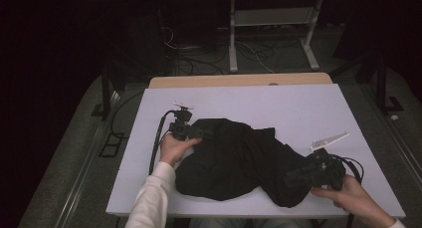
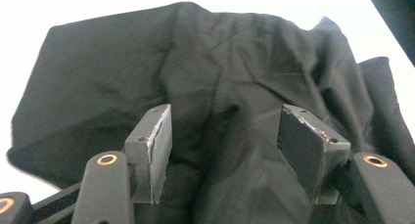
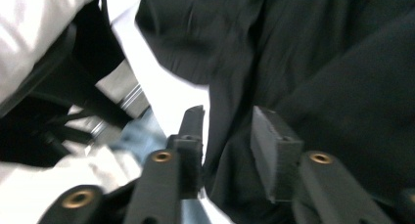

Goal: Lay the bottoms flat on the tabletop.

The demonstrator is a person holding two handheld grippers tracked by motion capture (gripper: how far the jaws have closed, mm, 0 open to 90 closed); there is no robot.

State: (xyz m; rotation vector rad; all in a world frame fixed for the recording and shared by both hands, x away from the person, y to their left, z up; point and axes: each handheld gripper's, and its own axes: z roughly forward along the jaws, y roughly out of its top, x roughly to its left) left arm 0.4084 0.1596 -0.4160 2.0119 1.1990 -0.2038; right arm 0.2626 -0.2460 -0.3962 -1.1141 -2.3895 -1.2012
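A crumpled black garment (image 1: pixel 234 158) lies on the white table (image 1: pixel 298 103), toward its front edge. My left gripper (image 1: pixel 201 132) rests at the cloth's upper left edge, held by a hand in a white sleeve (image 1: pixel 152 198). In the left gripper view its jaws stand well apart over the black fabric (image 2: pixel 98 77), so the left gripper (image 2: pixel 226 111) is open and pinches nothing. My right gripper (image 1: pixel 292 178) lies at the cloth's lower right corner. In the right gripper view, the right gripper (image 3: pixel 227 111) is open, with a fold of the garment (image 3: pixel 342 62) running into the gap.
The white board sits on a wooden tabletop (image 1: pixel 239 80). A white metal stand (image 1: pixel 271 19) and loose cables (image 1: pixel 199 54) are on the floor beyond. Bare table surface stretches behind the garment. The person's blue jeans (image 3: pixel 142 131) are below the table's front edge.
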